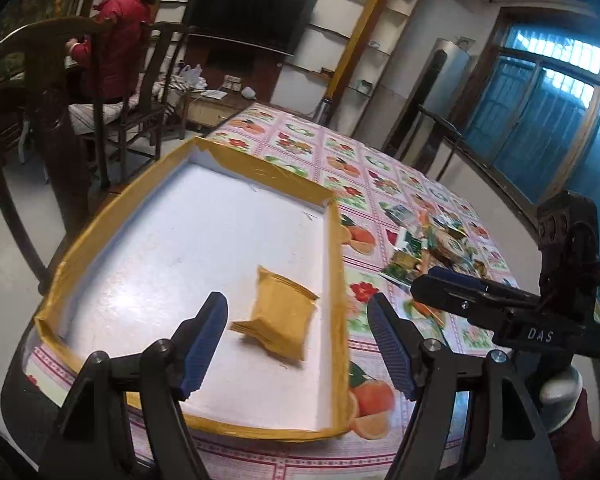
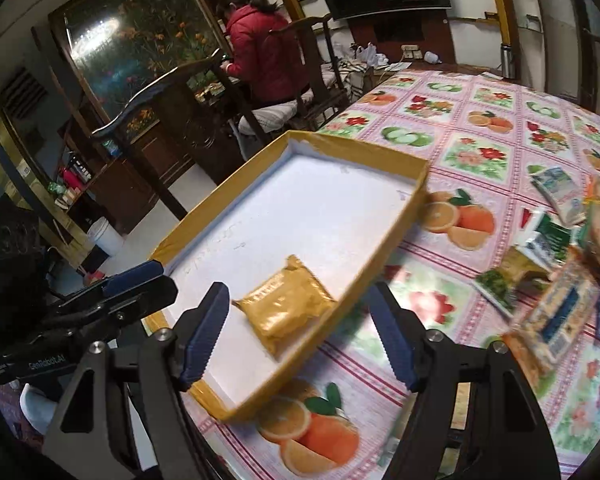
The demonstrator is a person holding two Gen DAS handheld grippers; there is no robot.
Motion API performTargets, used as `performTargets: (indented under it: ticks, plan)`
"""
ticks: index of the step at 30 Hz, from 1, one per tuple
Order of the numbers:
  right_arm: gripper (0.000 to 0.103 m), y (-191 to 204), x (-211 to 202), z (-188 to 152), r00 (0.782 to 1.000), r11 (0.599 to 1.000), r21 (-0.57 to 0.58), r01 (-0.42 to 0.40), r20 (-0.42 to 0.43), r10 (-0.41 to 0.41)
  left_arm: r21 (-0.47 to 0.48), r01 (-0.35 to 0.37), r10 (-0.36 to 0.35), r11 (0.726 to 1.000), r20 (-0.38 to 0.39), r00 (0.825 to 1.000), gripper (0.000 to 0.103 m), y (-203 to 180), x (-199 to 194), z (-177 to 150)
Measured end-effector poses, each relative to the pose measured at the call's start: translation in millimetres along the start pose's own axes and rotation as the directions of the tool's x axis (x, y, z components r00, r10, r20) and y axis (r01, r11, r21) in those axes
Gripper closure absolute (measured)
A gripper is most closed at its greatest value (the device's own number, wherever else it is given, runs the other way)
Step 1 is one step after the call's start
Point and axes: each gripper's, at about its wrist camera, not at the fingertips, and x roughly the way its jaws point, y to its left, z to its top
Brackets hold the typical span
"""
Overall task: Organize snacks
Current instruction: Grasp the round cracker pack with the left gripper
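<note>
Yellow snack packet [image 1: 278, 314] inside tray [image 1: 338, 264]

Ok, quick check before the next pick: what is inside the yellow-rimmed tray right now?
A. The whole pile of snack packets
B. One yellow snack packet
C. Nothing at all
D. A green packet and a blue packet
B. One yellow snack packet lies alone on the white floor of the tray, while the pile of other packets sits outside it on the fruit-print tablecloth.
</note>
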Motion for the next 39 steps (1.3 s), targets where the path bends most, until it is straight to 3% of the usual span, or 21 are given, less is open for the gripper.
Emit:
performTargets:
  ticks: [5,8,13,16,18,22,25,27,29,32,34,37,39]
  plan:
    - [0.023,-65.4,-41.6,-29.2,0.993,0.991,0.070,0.115,0.011,-0.116,0.171,0.147,-0.134,0.974,-0.089,0.987,0.024,-67.0,24.5,-19.8]
    - [0.023,-103.6,-51.3,-51.8,0.992,0.980,0.155,0.129,-0.015,-0.128,0.222,0.180,-0.143,0.958,-0.172,0.975,0.024,-98.3,54.2,-31.2]
    - [0.023,-148.2,-66.0,-76.3,0.997,0.949,0.307,0.067,0.014,-0.075,0.220,0.134,-0.076,0.966,-0.252,0.965,0.024,-116.8,101.2,-40.5]
    - [0.023,-160.7,-78.1,-81.4,0.996,0.938,0.343,0.042,0.058,-0.066,0.203,0.152,-0.100,0.967,-0.248,0.964,0.024,-129.7,112.8,-42.6]
    - [0.023,-167.5,-83.8,-84.3,0.995,0.933,0.360,0.022,0.083,-0.056,0.265,0.111,-0.047,0.958,-0.237,0.970,0.022,-143.3,120.0,-45.8]
    - [0.023,-176.7,-88.4,-87.6,0.994,0.921,0.389,-0.019,0.107,-0.025,0.467,0.010,0.108,0.884,-0.224,0.968,0.018,-168.6,138.0,-58.3]
    - [0.023,-180.1,-90.7,-89.5,0.993,0.918,0.395,-0.034,0.120,-0.015,0.571,-0.005,0.168,0.821,-0.233,0.958,0.009,-183.5,143.0,-69.7]
    - [0.023,-180.9,-90.3,-90.4,0.992,0.912,0.407,-0.046,0.122,-0.004,0.588,0.010,0.160,0.809,-0.237,0.958,0.007,-187.4,141.0,-71.5]
    - [0.023,-182.2,-90.0,-91.4,0.992,0.910,0.412,-0.052,0.126,0.000,0.570,0.032,0.141,0.821,-0.255,0.957,0.008,-182.9,140.4,-68.5]
    - [0.023,-185.5,-96.2,-93.9,0.989,0.907,0.417,-0.051,0.146,-0.012,0.544,0.079,0.096,0.835,-0.287,0.953,0.016,-171.9,140.3,-63.4]
    - [0.023,-186.7,-99.1,-94.8,0.987,0.905,0.422,-0.052,0.157,-0.016,0.536,0.067,0.101,0.842,-0.278,0.955,0.027,-167.5,136.1,-60.6]
    - [0.023,-189.2,-99.9,-94.9,0.986,0.901,0.432,-0.042,0.161,-0.031,0.487,0.058,0.085,0.871,-0.266,0.960,0.033,-160.5,128.5,-54.3]
    - [0.023,-188.3,-99.7,-94.6,0.986,0.903,0.428,-0.031,0.159,-0.041,0.469,0.081,0.044,0.879,-0.249,0.968,0.085,-161.2,117.7,-49.2]
